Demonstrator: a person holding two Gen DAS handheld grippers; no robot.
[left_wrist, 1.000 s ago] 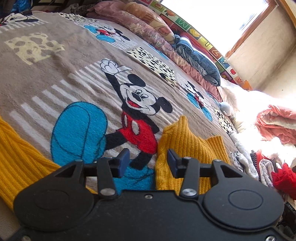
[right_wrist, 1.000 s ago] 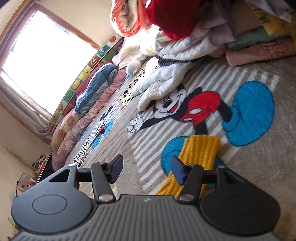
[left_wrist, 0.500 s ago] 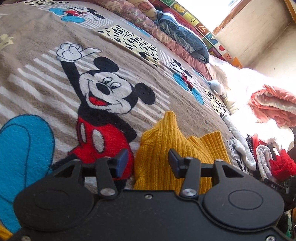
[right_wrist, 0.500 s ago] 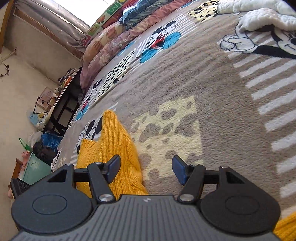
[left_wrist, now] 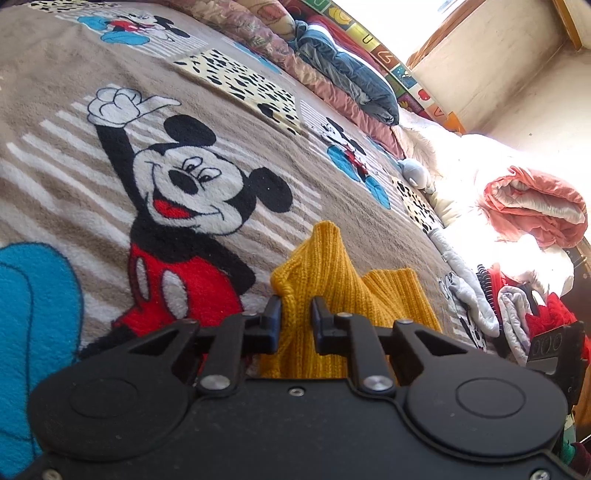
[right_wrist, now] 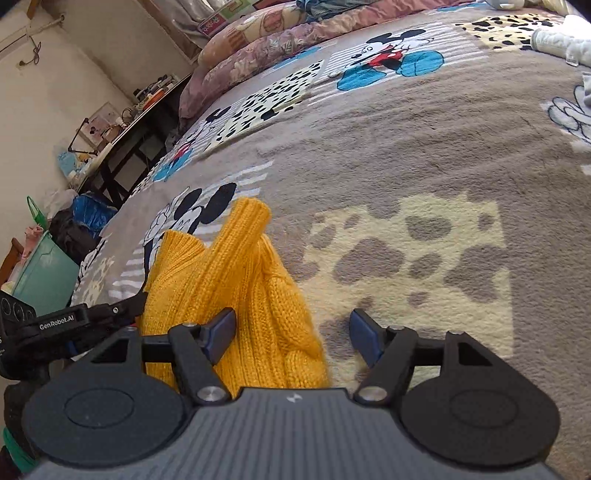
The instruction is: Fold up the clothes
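The bed is covered by a grey-brown blanket point(left_wrist: 66, 74) printed with cartoon mouse figures, striped panels and spotted cream squares. Along its far edge lie rolled quilts point(left_wrist: 258, 33) below a bright window. At the right of the left wrist view, a pile of loose clothes point(left_wrist: 517, 306) lies under a folded pink quilt point(left_wrist: 535, 206).

The yellow knit sweater point(left_wrist: 332, 280) lies bunched on the blanket, near the bed's front edge. In the left wrist view, the left gripper point(left_wrist: 296, 319) has its fingers drawn close together on a raised fold of the sweater, with knit fabric filling the gap between them.

In the right wrist view, the sweater point(right_wrist: 236, 280) lies at lower left, one ribbed sleeve end pointing up and away. The right gripper point(right_wrist: 293, 336) has its fingers spread wide. Its left finger point(right_wrist: 221, 332) lies over the knit; its right finger point(right_wrist: 364, 338) is over bare blanket point(right_wrist: 406, 155). Nothing is clamped between them. The other gripper's black body is visible at the left edge, touching the sweater. A dark worktop point(right_wrist: 129, 125) with small items stands beside the bed.
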